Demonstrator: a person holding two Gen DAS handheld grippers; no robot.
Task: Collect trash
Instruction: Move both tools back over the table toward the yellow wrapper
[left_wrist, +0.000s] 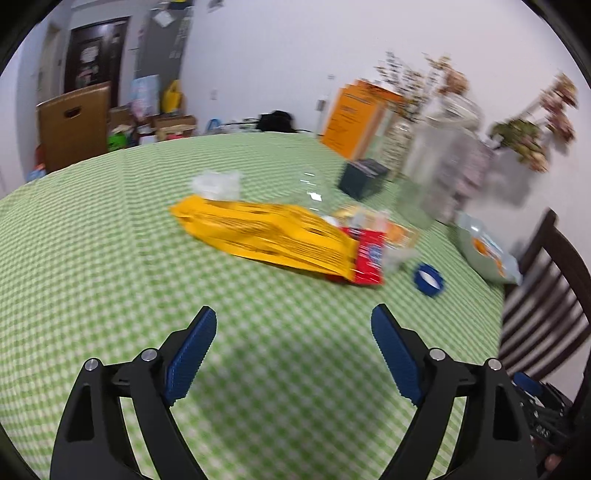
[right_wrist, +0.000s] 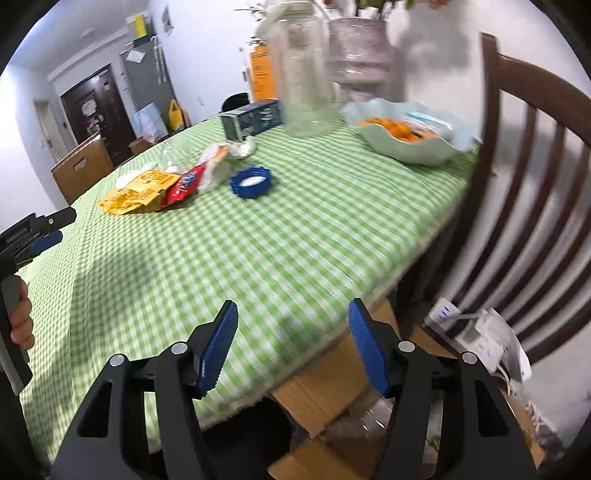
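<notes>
A yellow snack bag lies on the green checked tablecloth, with a red wrapper and a clear crumpled wrapper at its end. A blue bottle cap rests beside them, and a crumpled clear plastic piece lies behind the bag. My left gripper hovers open over bare cloth in front of the bag. My right gripper is open with nothing between its fingers, above the table's near edge. The left gripper also shows at the left edge of the right wrist view.
A glass jar, a vase, a dark box, an orange box and a pale green bowl of orange snacks stand at the back. A dark wooden chair is right of the table. A cardboard box sits below the edge.
</notes>
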